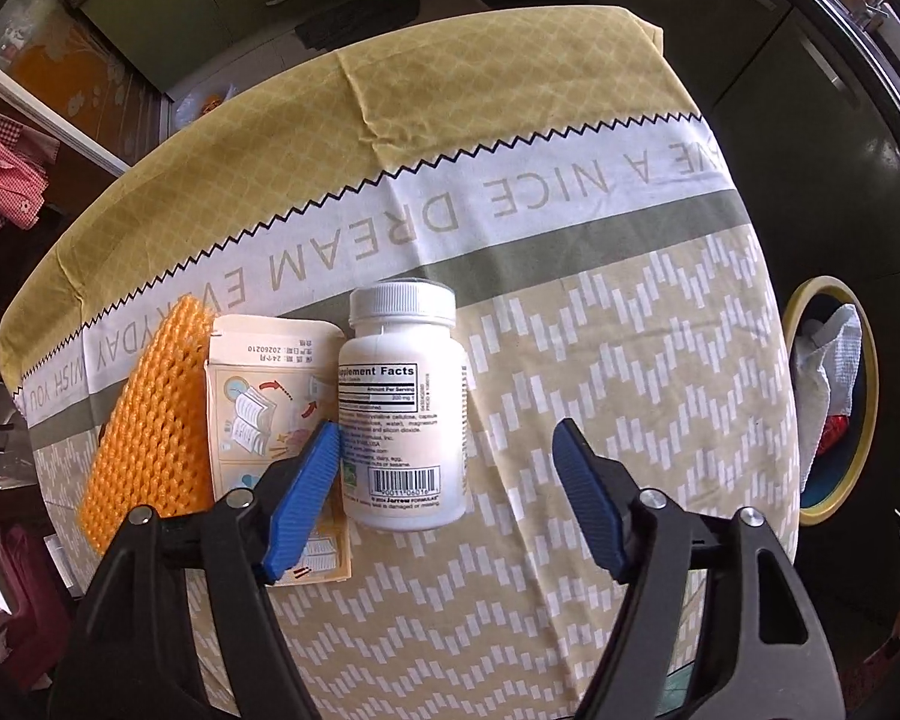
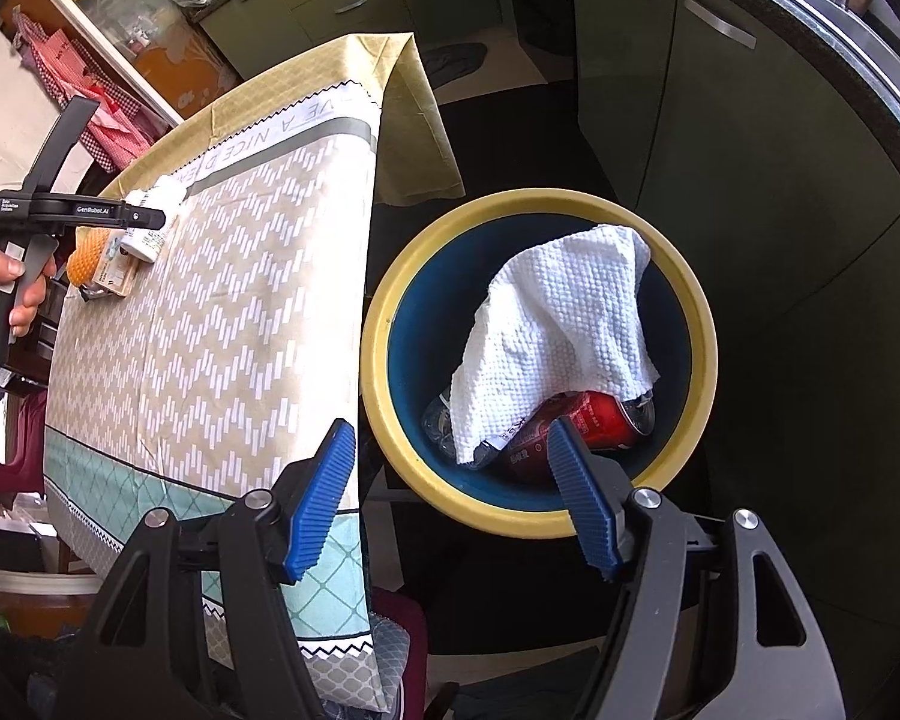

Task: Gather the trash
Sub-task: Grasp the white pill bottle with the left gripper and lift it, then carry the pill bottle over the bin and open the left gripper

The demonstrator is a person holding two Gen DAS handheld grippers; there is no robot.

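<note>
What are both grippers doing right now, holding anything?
Left gripper: jaws open, empty, at the supplement bottle.
Right gripper: jaws open, empty, above the bin.

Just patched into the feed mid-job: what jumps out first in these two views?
The white pill bottle lies on the patterned tablecloth directly ahead of the open left gripper, with a small carton and an orange mesh sponge beside it. Off the table's edge, the yellow-rimmed bin already holds a white paper towel draped over a red can, below the open, empty right gripper.
</note>
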